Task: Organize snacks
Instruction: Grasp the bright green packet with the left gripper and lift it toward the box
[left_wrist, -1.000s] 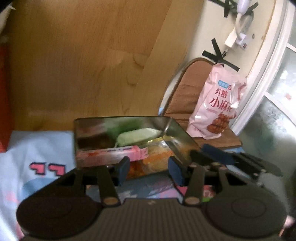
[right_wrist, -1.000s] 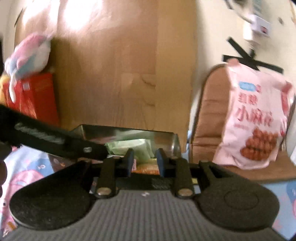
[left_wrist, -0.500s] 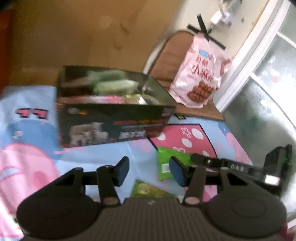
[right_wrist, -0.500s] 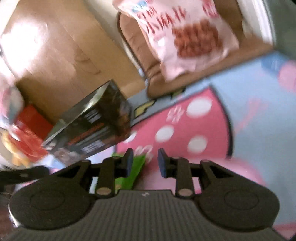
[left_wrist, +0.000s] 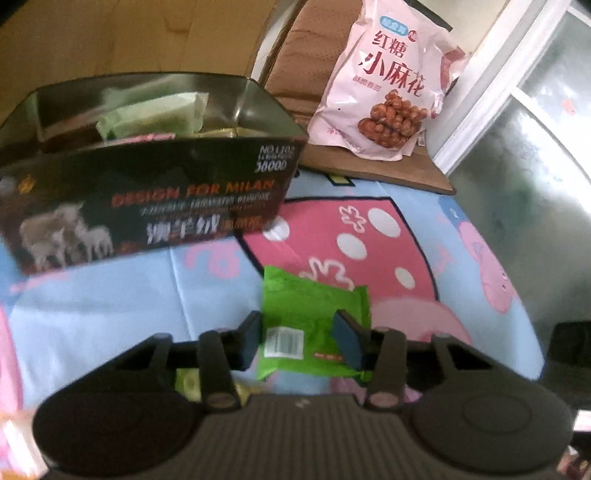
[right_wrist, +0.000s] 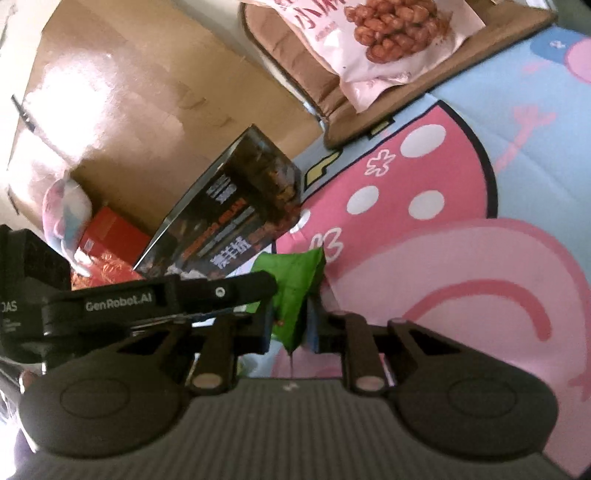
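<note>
Both grippers have just been closing on the green packet (left_wrist: 314, 317) mid-mat (left_wrist: 110, 295): left gripper (left_wrist: 301, 339) straddling it, right gripper (right_wrist: 290, 321) grasping its edge.

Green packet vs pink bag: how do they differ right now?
The green packet is small and plain green with a barcode label; the pink bag is far larger, with printed characters and a picture of brown twists. The green packet lies on the cartoon mat between gripper fingers; the pink bag leans upright on a brown cushion, untouched. Both are sealed snacks outside the dark box.
</note>
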